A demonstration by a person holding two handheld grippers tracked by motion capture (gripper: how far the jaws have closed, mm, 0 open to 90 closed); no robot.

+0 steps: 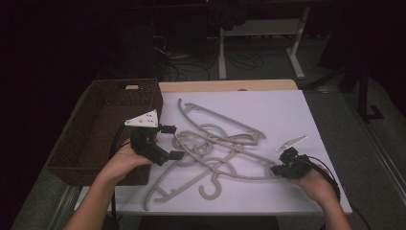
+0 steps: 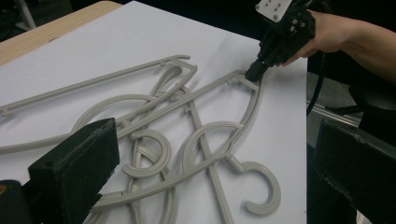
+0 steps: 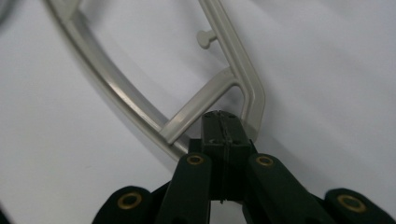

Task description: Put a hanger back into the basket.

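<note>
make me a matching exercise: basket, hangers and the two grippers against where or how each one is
Things:
1. basket
2. hangers
3. left gripper
4. right gripper

Places or states:
a. fingers shut, tips at a hanger's corner
b. tangled pile on the white sheet
c. fingers wide open, above the pile's left side
d. brown, left of the sheet

Pairs: 1-d, 2-b, 3-c, 4-a

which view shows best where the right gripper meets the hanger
The right gripper view: the right gripper sits shut at a hanger's end corner. The left gripper view shows that from afar; the high view shows it small and dark.
</note>
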